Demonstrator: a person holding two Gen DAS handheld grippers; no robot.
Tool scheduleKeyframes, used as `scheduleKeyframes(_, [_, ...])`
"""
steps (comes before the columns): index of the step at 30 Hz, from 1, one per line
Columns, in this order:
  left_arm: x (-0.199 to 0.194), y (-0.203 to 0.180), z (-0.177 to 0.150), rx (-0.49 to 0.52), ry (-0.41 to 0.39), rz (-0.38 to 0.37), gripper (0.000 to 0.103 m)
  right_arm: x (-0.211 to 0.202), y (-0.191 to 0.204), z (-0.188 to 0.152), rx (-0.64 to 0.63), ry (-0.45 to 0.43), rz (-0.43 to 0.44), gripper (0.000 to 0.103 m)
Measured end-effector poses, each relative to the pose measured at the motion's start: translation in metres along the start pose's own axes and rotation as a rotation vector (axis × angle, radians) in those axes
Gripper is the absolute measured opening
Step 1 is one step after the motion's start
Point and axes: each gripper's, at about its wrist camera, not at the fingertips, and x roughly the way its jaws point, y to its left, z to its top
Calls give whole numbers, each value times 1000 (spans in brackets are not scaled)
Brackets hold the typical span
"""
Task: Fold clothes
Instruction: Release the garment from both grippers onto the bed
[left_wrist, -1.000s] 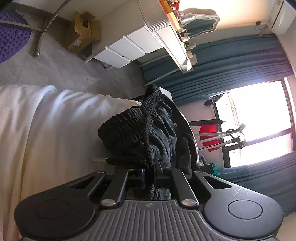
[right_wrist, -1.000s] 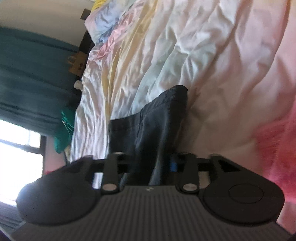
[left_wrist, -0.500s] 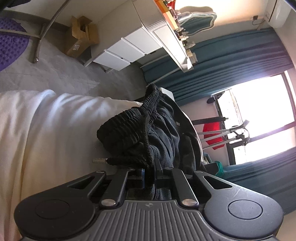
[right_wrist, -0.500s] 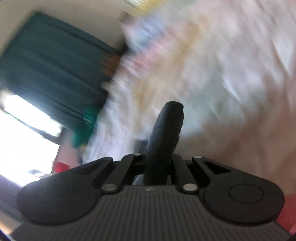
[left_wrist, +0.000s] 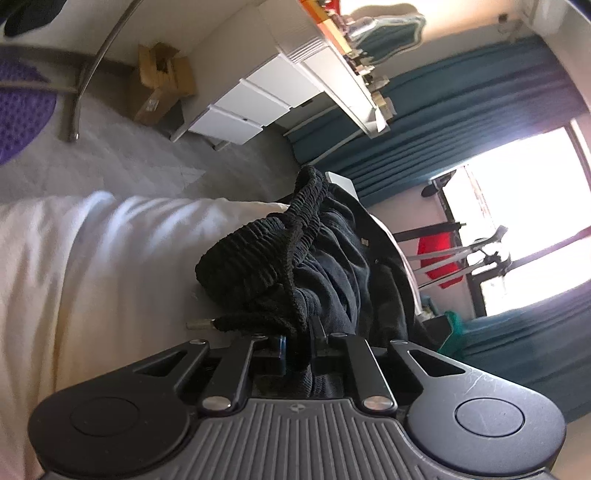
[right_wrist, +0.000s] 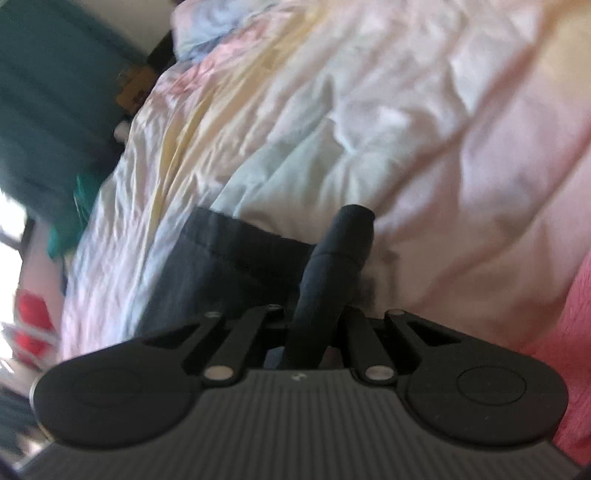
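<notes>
Both grippers pinch the black trousers (left_wrist: 332, 266) — left gripper (left_wrist: 297, 349) at waistband, right gripper (right_wrist: 317, 325) at hem — keep the cloth taut ahead.

The right gripper (right_wrist: 314, 325) now points back at the bed sheet (right_wrist: 369, 129), after a fast blurred swing. The trouser leg (right_wrist: 332, 266) it pinches, flat a second ago, stands now as a narrow roll. A second dark hem (right_wrist: 229, 236) shows beside it.

Black ribbed-waist trousers (left_wrist: 295, 266); pastel pink-yellow-blue bedsheet (right_wrist: 332, 110); teal curtains (left_wrist: 461, 122); purple dotted mat (left_wrist: 18, 110).
</notes>
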Motion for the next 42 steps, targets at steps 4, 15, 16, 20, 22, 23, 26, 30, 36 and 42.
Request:
scheduleKeyframes(4, [-11,-14,2,102,-2,22,26,-16,16,-4,-70,-68,7,10])
scheduleKeyframes(15, [-55,-66,-15,508,-126,163,89,-78,63,-14,-219,-334,83,75])
scheduleKeyframes(16, [-54,-73,-20,539,-131,162,91,-83,68,-15,-233,-358,90,76])
scheduleKeyframes(20, [-48,-106,-52,668,-152,138,96,-113,95,-41,-395,-375,214,79])
scheduleKeyframes(22, [-43,-122,-72,722,-148,98,98,-127,110,-60,-481,-357,301,79])
scheduleKeyframes(23, [-41,-130,-83,747,-140,73,98,-133,116,-69,-522,-345,346,79])
scheduleKeyframes(26, [-28,-156,-119,843,-117,15,98,-147,130,-101,-632,-287,477,79])
scheduleKeyframes(30, [-10,-181,-166,956,-84,-38,98,-160,143,-139,-753,-220,592,79])
scheduleKeyframes(36, [22,-214,-216,1047,-34,-121,98,-162,154,-165,-848,-159,686,79])
scheduleKeyframes(42, [59,-236,-236,1115,-1,-148,98,-149,158,-186,-889,-104,721,79])
